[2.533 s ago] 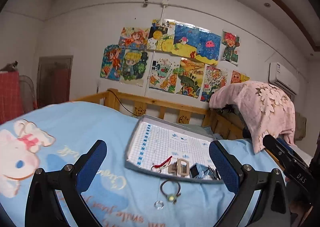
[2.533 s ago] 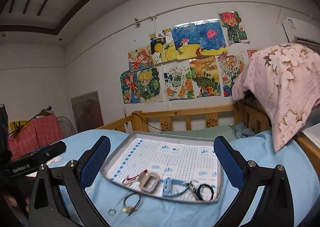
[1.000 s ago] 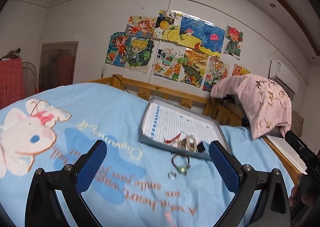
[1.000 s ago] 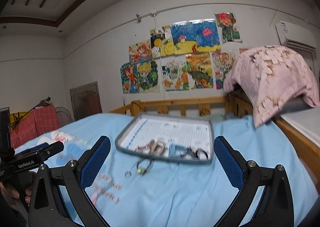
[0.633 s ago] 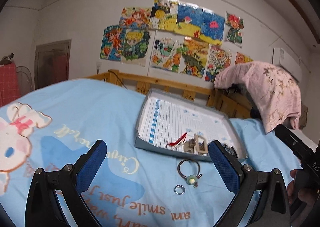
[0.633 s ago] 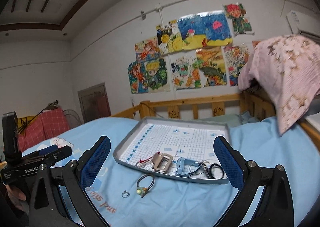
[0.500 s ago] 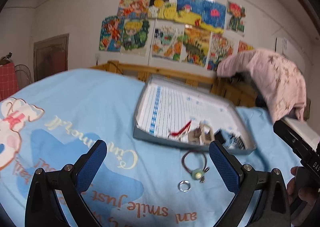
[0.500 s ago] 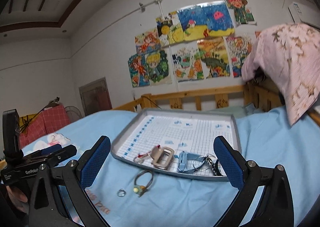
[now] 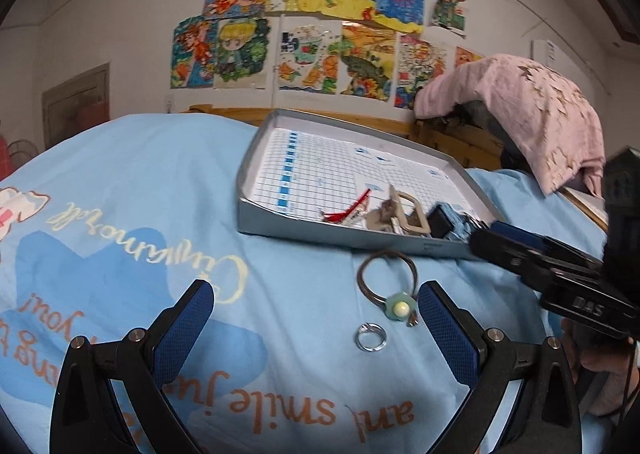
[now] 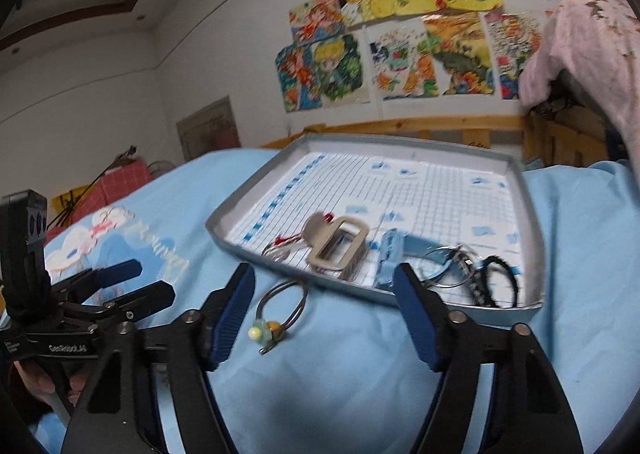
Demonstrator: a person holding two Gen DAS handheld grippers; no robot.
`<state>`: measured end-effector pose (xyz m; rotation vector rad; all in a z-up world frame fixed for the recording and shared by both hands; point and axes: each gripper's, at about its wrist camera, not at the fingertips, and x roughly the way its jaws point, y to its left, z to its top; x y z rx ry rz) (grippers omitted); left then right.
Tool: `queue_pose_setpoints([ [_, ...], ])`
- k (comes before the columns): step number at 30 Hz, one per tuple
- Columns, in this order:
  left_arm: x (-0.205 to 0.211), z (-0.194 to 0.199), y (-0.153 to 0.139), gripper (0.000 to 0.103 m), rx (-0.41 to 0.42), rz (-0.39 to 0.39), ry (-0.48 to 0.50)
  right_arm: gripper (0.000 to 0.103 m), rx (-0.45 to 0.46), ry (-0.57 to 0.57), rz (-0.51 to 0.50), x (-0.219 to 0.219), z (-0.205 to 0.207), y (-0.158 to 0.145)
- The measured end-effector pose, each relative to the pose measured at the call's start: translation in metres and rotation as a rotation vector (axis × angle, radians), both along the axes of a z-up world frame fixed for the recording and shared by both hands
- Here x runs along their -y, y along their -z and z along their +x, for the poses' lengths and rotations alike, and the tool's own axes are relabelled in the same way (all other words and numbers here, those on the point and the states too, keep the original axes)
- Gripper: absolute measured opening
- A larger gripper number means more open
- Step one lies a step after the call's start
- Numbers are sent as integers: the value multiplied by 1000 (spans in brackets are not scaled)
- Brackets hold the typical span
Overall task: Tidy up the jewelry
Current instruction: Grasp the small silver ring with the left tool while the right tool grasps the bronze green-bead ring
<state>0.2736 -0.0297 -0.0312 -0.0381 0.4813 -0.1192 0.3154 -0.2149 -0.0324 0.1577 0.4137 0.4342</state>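
Note:
A grey tray (image 9: 304,232) (image 10: 224,240) lined with grid paper lies on the blue bed. In it are a red-threaded piece (image 9: 348,209), a beige buckle (image 10: 340,244), a blue band (image 10: 390,258) and black bracelets (image 10: 486,282). On the sheet in front of the tray lie a hair tie with a green flower bead (image 9: 394,292) (image 10: 280,314) and a small silver ring (image 9: 370,338). My left gripper (image 9: 316,318) is open just short of them. My right gripper (image 10: 324,310) is open, with the hair tie near its left finger.
The bed has a blue printed sheet (image 9: 140,234) and a wooden rail (image 10: 440,125) behind the tray. A pink cloth (image 9: 532,109) hangs over something at the right. Drawings (image 9: 320,29) cover the far wall.
Both grippers have dropped and moved forward toward the tray and the loose pieces, which now look much larger. The right gripper has come in close beside the hair tie. Both stay open.

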Motion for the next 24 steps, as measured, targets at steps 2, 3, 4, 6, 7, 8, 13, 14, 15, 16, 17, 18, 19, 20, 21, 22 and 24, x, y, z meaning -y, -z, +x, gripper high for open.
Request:
queue_pose_setpoints([
  [2, 3, -1, 4, 101, -1, 5, 31, 55, -10, -25, -15, -6, 1, 4],
  [3, 5, -2, 7, 98, -5, 9, 45, 52, -17, -37, -23, -8, 2, 6],
  [4, 7, 0, 8, 92, -11, 12, 55, 46, -24, -47, -28, -10, 3, 7],
  [6, 9, 1, 13, 85, -36, 15, 82, 36, -42, -71, -35, -14, 8, 12],
  [7, 9, 2, 15, 81, -44, 13, 89, 36, -49, -80, -36, -15, 10, 13],
  [8, 8, 4, 18, 76, -58, 8, 98, 35, -57, -93, -36, -17, 12, 15],
  [13, 8, 12, 28, 57, -118, -16, 133, 35, -123, -129, -41, -25, 26, 25],
  [14, 9, 14, 31, 53, -130, -18, 139, 35, -135, -131, -42, -25, 28, 27],
  [15, 10, 15, 32, 52, -138, -18, 144, 35, -153, -135, -41, -26, 32, 29],
  [16, 10, 16, 34, 51, -146, -19, 152, 35, -169, -135, -40, -27, 35, 31],
  [17, 11, 17, 35, 47, -154, -20, 160, 35, -179, -138, -35, -27, 37, 33],
  [18, 12, 19, 37, 44, -160, -20, 169, 35, -190, -139, -29, -27, 39, 35],
  [19, 14, 21, 39, 38, -175, -17, 181, 35, -196, -140, -25, -28, 41, 36],
  [20, 17, 24, 41, 34, -190, -11, 191, 36, -203, -144, -18, -28, 42, 38],
  [21, 19, 25, 43, 32, -198, -6, 197, 36, -208, -148, -13, -29, 44, 39],
  [22, 20, 25, 45, 32, -203, 2, 197, 36, -214, -154, -10, -30, 46, 40],
  [24, 22, 26, 47, 30, -209, 10, 198, 35, -224, -164, -11, -34, 48, 42],
])
